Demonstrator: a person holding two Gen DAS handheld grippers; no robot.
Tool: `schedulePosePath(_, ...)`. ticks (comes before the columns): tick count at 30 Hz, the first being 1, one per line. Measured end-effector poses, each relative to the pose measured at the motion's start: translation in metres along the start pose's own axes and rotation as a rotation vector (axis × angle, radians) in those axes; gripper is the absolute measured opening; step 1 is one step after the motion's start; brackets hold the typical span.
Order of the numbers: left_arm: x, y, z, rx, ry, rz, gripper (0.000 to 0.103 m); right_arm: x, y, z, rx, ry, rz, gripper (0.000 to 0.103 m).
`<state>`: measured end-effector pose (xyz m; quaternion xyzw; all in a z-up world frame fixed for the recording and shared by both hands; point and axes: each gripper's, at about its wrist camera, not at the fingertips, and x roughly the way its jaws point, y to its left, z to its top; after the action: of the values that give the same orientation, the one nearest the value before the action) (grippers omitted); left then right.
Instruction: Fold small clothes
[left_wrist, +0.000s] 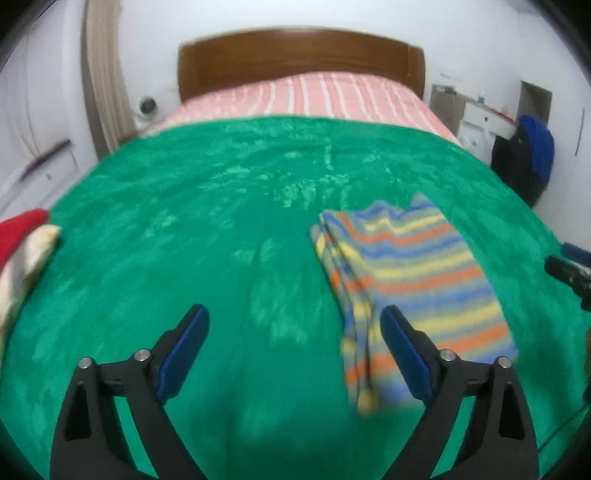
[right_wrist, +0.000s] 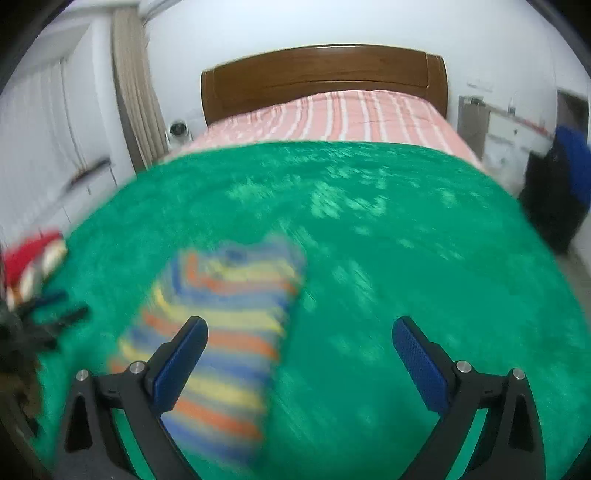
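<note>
Nearest of all, the left gripper (left_wrist: 295, 317) stands with its blue-padded jaws spread wide and nothing between them, poised above a green plush blanket (left_wrist: 207, 236) that covers the near part of the bed. Its right-hand finger overlaps the near edge of the striped garment (left_wrist: 410, 288), a small knit piece banded in orange, yellow, blue and grey, which lies folded into a flat, roughly rectangular packet on the blanket; no pad presses on it. The right gripper (right_wrist: 300, 332) is likewise wide apart and empty, its left-hand finger showing in front of the same striped garment (right_wrist: 221, 325), which lies to its left and is smeared by motion blur in that view. At the blanket's left edge sits a red and cream bundle of cloth (left_wrist: 26, 240), possibly more clothes, though it is too blurred to tell. Beyond the blanket the bed shows a pink sheet with white stripes (left_wrist: 314, 96), ending at a brown wooden headboard (left_wrist: 299, 55) against a white wall. A beige curtain (left_wrist: 105, 85) hangs at the left, and at the right stand white furniture (left_wrist: 480, 122) and a dark shape draped with blue cloth (left_wrist: 535, 151).
</note>
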<state>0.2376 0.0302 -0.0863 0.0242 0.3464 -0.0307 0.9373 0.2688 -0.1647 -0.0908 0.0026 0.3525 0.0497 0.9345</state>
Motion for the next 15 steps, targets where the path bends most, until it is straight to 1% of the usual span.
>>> schedulePosePath(1,-0.016,-0.003,-0.012,0.006,-0.04,0.026,0.101,-0.015,-0.001,-0.02,-0.043,-0.003,-0.033,0.099)
schedulePosePath(2,-0.035,-0.007,-0.029,0.009,-0.08,0.045,0.103,-0.028,-0.002,-0.037,-0.069,-0.011,-0.051,0.099)
schedulePosePath(4,-0.062,-0.008,-0.048,0.009,-0.113,0.061,0.103,-0.056,-0.004,-0.072,-0.083,-0.029,-0.071,0.1)
schedulePosePath(5,-0.069,-0.011,-0.056,0.0,-0.118,0.065,0.103,-0.072,-0.004,-0.088,-0.074,-0.042,-0.079,0.101)
schedulePosePath(7,-0.083,-0.019,-0.066,-0.032,-0.12,0.055,0.103,-0.091,-0.018,-0.11,-0.047,-0.066,-0.094,0.102)
schedulePosePath(9,-0.095,-0.028,-0.074,-0.05,-0.108,0.027,0.103,-0.106,-0.02,-0.132,-0.008,-0.086,-0.11,0.102)
schedulePosePath(10,-0.1,-0.033,-0.077,-0.044,-0.103,0.011,0.103,-0.114,-0.019,-0.144,0.013,-0.081,-0.115,0.102)
schedulePosePath(11,-0.103,-0.037,-0.077,-0.032,-0.094,0.007,0.103,-0.118,-0.017,-0.151,0.021,-0.078,-0.108,0.102)
schedulePosePath(13,-0.116,-0.046,-0.08,-0.016,-0.093,-0.005,0.103,-0.126,-0.013,-0.156,0.024,-0.079,-0.092,0.102)
schedulePosePath(15,-0.132,-0.049,-0.08,-0.027,-0.108,-0.021,0.103,-0.132,-0.01,-0.152,0.029,-0.089,-0.104,0.102)
